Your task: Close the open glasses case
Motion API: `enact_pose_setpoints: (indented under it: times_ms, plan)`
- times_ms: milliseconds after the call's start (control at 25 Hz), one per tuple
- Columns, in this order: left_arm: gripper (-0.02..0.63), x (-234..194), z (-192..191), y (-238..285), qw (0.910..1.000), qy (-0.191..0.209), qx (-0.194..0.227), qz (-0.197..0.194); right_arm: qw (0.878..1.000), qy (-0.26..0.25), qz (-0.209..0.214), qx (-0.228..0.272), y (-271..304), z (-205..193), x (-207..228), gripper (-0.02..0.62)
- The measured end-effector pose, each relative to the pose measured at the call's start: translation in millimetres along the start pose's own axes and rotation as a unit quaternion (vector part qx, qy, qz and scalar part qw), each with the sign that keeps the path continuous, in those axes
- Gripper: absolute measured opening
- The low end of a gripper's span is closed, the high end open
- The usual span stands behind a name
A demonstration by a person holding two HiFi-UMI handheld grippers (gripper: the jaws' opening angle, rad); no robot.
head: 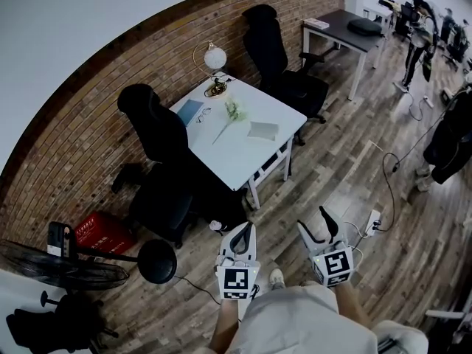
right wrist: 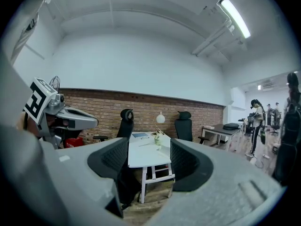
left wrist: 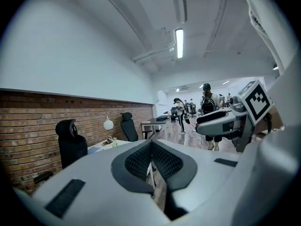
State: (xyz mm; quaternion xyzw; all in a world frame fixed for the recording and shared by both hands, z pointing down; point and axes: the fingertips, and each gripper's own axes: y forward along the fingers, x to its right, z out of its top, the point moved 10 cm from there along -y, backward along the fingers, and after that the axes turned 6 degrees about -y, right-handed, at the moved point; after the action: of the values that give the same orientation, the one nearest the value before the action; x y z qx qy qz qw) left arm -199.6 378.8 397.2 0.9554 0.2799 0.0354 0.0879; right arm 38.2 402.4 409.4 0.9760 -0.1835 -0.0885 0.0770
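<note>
The glasses case (head: 263, 130) lies open, pale grey, near the right edge of the white table (head: 243, 153), well ahead of me. A pair of glasses (head: 203, 114) rests beside a blue notebook (head: 189, 111) at the table's far left. Both grippers hang low over the wooden floor, far short of the table. My left gripper (head: 243, 229) (left wrist: 152, 150) is shut with its pads together and nothing between them. My right gripper (head: 314, 221) (right wrist: 149, 160) is open and empty, and the table (right wrist: 141, 157) shows in the gap between its jaws.
Two black office chairs (head: 151, 127) (head: 276, 57) stand at the table, with a globe lamp (head: 214, 57) and a flower stem (head: 230, 116) on top. A fan (head: 66, 271) and a red box (head: 99, 234) stand on the left. A power strip (head: 372, 221) and cable lie on the right. People stand at far desks (head: 420, 43).
</note>
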Motion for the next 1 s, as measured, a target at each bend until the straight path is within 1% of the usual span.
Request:
enact_pose_setpoints:
  times_ms: [280, 560, 1000]
  plan:
    - [0.005, -11, -1, 9, 0.9999, -0.007, 0.000, -0.010, 1.000, 0.006, -0.011, -0.007, 8, 1, -4, 0.287]
    - [0.005, -14, 2, 22, 0.9998, -0.006, 0.000, -0.020, 1.000, 0.003, -0.018, -0.009, 17, 1, 1, 0.287]
    - [0.005, -29, 2, 41, 0.9999, -0.008, -0.002, -0.015, 1.000, 0.002, -0.011, -0.011, 44, 3, 7, 0.287]
